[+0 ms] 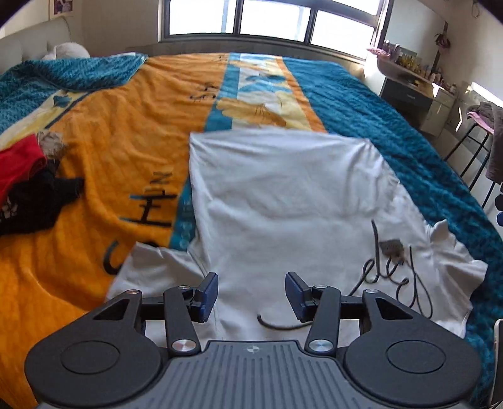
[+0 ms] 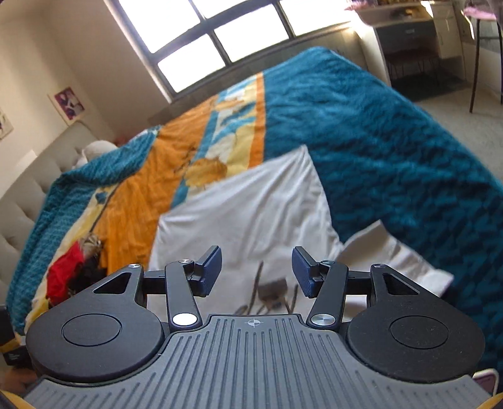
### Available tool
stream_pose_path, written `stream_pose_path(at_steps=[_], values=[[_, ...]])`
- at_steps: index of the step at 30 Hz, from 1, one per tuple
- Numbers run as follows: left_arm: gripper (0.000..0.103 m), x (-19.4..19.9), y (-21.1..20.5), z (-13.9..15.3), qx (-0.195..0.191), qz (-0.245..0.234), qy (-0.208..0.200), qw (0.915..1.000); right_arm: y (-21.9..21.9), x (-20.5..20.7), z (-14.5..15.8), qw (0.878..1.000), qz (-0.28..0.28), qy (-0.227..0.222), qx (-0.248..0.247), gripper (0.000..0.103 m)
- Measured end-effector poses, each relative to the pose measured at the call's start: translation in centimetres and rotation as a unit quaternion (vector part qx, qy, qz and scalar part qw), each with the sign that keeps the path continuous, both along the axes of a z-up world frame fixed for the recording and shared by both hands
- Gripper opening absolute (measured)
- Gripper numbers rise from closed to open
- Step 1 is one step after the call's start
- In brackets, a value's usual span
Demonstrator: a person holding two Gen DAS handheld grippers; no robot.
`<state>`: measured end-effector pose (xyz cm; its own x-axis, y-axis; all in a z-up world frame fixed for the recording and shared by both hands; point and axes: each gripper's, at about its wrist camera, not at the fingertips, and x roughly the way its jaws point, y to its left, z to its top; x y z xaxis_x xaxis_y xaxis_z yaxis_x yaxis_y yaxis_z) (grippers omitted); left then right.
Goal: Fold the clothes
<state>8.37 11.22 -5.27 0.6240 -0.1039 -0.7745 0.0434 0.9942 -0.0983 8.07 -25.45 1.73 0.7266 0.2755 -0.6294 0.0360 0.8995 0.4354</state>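
A white T-shirt (image 1: 283, 195) lies flat on the bed, its lower half folded up so the hem edge runs across the far side. Black script lettering (image 1: 396, 277) and a small grey patch show near its right sleeve. My left gripper (image 1: 251, 294) hovers above the shirt's near edge, open, with nothing between its blue pads. In the right wrist view the same shirt (image 2: 248, 214) stretches away, one sleeve (image 2: 396, 254) sticking out to the right. My right gripper (image 2: 257, 272) hangs above the lettering, open and holding nothing.
The bed wears an orange and teal blanket (image 1: 119, 132). A pile of red and black clothes (image 1: 28, 185) sits at the left. A window (image 1: 267, 19) is behind the bed. A desk and a stool (image 1: 471, 138) stand right of the bed.
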Motion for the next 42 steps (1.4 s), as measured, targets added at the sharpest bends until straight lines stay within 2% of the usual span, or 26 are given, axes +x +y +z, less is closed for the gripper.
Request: stream_pose_path(at_steps=[1, 2, 3, 5, 9, 11, 13, 15, 17, 20, 22, 23, 24, 25, 27, 31, 32, 37, 38, 39, 40, 42], values=[[0.023, 0.0, -0.5, -2.0, -0.001, 0.012, 0.012, 0.9999, 0.2, 0.6, -2.5, 1.0, -0.002, 0.024, 0.002, 0.049], [0.005, 0.1, -0.9, -3.1, -0.001, 0.022, 0.014, 0.9997, 0.5, 1.1, -5.0, 0.999, -0.004, 0.047, 0.004, 0.022], [0.005, 0.3, -1.4, -3.9, 0.0, 0.031, 0.011, 0.9995, 0.8, 1.8, -7.0, 0.998, -0.006, 0.058, 0.0, 0.003], [0.006, 0.8, -2.3, -5.0, 0.0, 0.04, 0.003, 0.9992, 1.3, 3.0, -10.3, 0.998, -0.012, 0.064, -0.008, 0.003], [0.008, 2.6, -3.8, -6.2, 0.016, 0.027, -0.003, 0.9995, 2.9, 5.7, -13.6, 0.997, 0.029, 0.044, 0.06, 0.004], [0.009, 3.3, -3.6, -7.0, 0.04, 0.036, 0.011, 0.9985, 2.9, 7.2, -15.1, 0.993, 0.025, 0.073, 0.086, 0.004], [0.01, 3.1, -2.9, -7.5, 0.092, 0.053, 0.019, 0.9941, 1.7, 7.2, -15.6, 0.995, -0.022, 0.086, 0.044, 0.002], [0.01, 2.4, -1.8, -7.2, 0.103, 0.068, 0.028, 0.992, -0.2, 6.7, -15.5, 0.993, -0.079, 0.082, -0.006, 0.0], [0.01, 1.6, -1.0, -6.4, 0.1, 0.076, 0.033, 0.9916, -2.6, 5.4, -14.4, 0.991, -0.106, 0.082, 0.012, 0.001], [0.012, 0.0, -1.7, -4.4, 0.082, 0.062, 0.021, 0.9945, -5.7, 3.1, -12.5, 0.988, -0.134, 0.07, 0.042, 0.011], [0.02, -1.4, -3.0, -3.0, 0.064, 0.039, 0.006, 0.9972, -7.1, 1.0, -10.6, 0.987, -0.143, 0.049, 0.057, 0.02], [0.023, -2.2, -3.6, -2.4, 0.055, 0.027, -0.002, 0.9981, -7.9, -0.1, -9.8, 0.986, -0.15, 0.04, 0.06, 0.038], [0.025, -2.7, -4.3, -2.0, 0.045, 0.018, -0.006, 0.9988, -8.9, -1.0, -9.2, 0.984, -0.163, 0.038, 0.059, 0.05], [0.028, -3.2, -5.0, -1.7, 0.035, 0.009, -0.01, 0.9993, -9.8, -1.8, -8.6, 0.982, -0.177, 0.038, 0.058, 0.05], [0.032, -4.0, -6.3, -1.7, 0.021, -0.006, -0.013, 0.9997, -11.4, -1.8, -9.1, 0.977, -0.193, 0.057, 0.067, 0.05], [0.036, -5.2, -8.5, -2.4, 0.031, -0.021, -0.002, 0.9993, -14.5, -1.9, -10.0, 0.966, -0.224, 0.097, 0.083, 0.047], [0.038, -5.5, -8.7, -2.5, 0.029, -0.023, 0.001, 0.9993, -15.2, -1.7, -10.7, 0.961, -0.233, 0.119, 0.088, 0.046], [0.041, -6.2, -9.0, -2.9, 0.025, -0.029, 0.011, 0.9992, -16.9, -1.3, -13.4, 0.946, -0.258, 0.123, 0.154, 0.045], [0.041, -6.2, -9.0, -2.9, 0.026, -0.027, 0.011, 0.9992, -17.2, -1.3, -14.1, 0.941, -0.263, 0.121, 0.173, 0.033], [0.041, -6.3, -8.9, -2.8, 0.026, -0.025, 0.01, 0.9993, -17.5, -1.3, -14.6, 0.936, -0.272, 0.12, 0.19, 0.013], [0.041, -6.3, -8.7, -2.7, 0.025, -0.023, 0.008, 0.9994, -17.7, -1.4, -14.9, 0.932, -0.28, 0.117, 0.199, 0.008], [0.042, -6.4, -8.5, -2.5, 0.023, -0.02, 0.004, 0.9995, -17.6, -1.5, -14.9, 0.935, -0.283, 0.097, 0.191, 0.005]])
